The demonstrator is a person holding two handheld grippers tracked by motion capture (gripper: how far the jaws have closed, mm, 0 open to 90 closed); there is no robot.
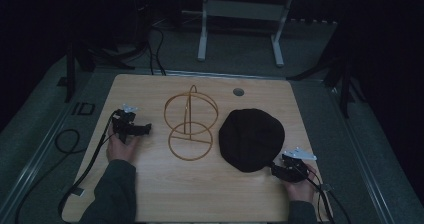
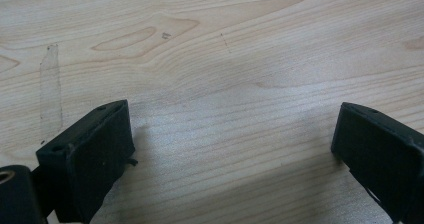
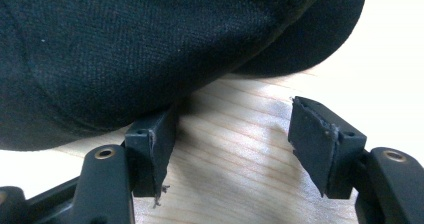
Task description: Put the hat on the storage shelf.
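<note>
**Black cap at the right hand-held gripper's tips**

The wooden surface [image 1: 200, 184] carries three things. The black cap [image 1: 251, 139] lies flat on its right half, just right of the gold wire stand [image 1: 190, 121], which stands upright near the middle. The right hand-held gripper [image 1: 281, 169] sits at the cap's near right edge, jaws spread; in the right gripper view the cap's edge [image 3: 150, 49] lies over the tip of one jaw, while the other jaw stands clear over bare wood. The left hand-held gripper [image 1: 142, 129] rests well apart from the cap, left of the stand, its jaws spread wide over bare wood [image 2: 225, 84] and gripping nothing.
</note>
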